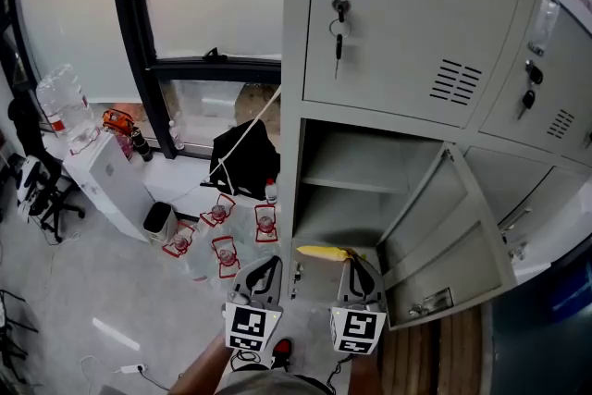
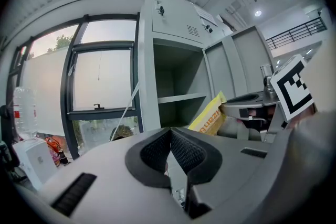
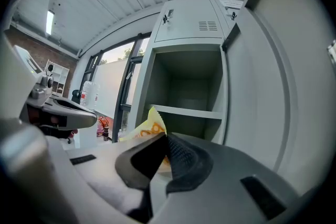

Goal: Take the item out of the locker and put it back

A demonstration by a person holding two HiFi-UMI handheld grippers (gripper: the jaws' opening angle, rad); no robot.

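A yellow snack packet (image 1: 324, 252) sticks out to the left of my right gripper (image 1: 350, 262), which is shut on it just outside the open locker compartment (image 1: 344, 216). In the right gripper view the packet (image 3: 150, 127) rises from between the closed pads (image 3: 181, 152), with the compartment's shelf (image 3: 186, 111) ahead. My left gripper (image 1: 268, 262) hangs beside it to the left, shut with nothing in it. Its view shows the pads (image 2: 186, 152) pressed together, the packet (image 2: 210, 115) and the right gripper's body to the right.
The grey locker door (image 1: 453, 236) swings open to the right. Keys (image 1: 339, 28) hang in the upper door's lock. On the floor to the left stand several water jugs (image 1: 222, 231), a black bag (image 1: 245, 157), a small bin (image 1: 159, 220) and a white cabinet (image 1: 111, 185) below a window.
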